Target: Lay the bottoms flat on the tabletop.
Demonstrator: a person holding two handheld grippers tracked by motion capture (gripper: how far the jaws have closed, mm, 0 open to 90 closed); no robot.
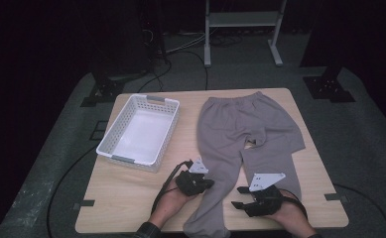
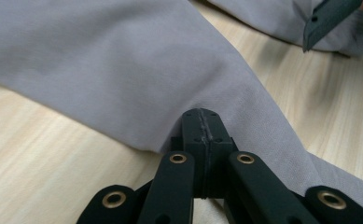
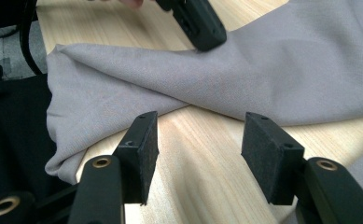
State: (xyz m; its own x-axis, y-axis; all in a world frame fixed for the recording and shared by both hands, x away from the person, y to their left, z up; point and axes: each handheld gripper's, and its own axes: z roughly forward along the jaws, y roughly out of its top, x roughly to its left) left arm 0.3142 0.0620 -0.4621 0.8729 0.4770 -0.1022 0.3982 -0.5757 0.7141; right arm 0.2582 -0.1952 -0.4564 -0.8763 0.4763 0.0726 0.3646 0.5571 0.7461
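One pair of grey sweatpants (image 1: pixel 240 144), spread flat on the right half of the surface (image 1: pixel 131 198): waistband at the far edge, two legs running toward the person, the left leg's cuff hanging past the near edge. In the left gripper view the fabric (image 2: pixel 137 70) fills the upper frame; in the right gripper view it (image 3: pixel 244 74) lies across the far side of the wood.

One white perforated basket (image 1: pixel 139 130), with two grey handle grips, on the left half of the surface, just beside the sweatpants and not touching them.

Two tongs, one per hand.
- Left tongs (image 1: pixel 206 184): at the outer edge of the sweatpants' left leg, jaws pressed together with a fold of the grey cloth pinched between them at the tip (image 2: pixel 202 119). Seen also from the right gripper view as a black tip resting on the fabric (image 3: pixel 207 35).
- Right tongs (image 1: pixel 236 197): on the inner side of the same leg, low over bare wood, jaws standing apart with nothing between the pads (image 3: pixel 142 144); the cloth lies just beyond them.

Two hands, two forearms, entering from the near edge. One cable trailing from each of the tongs.
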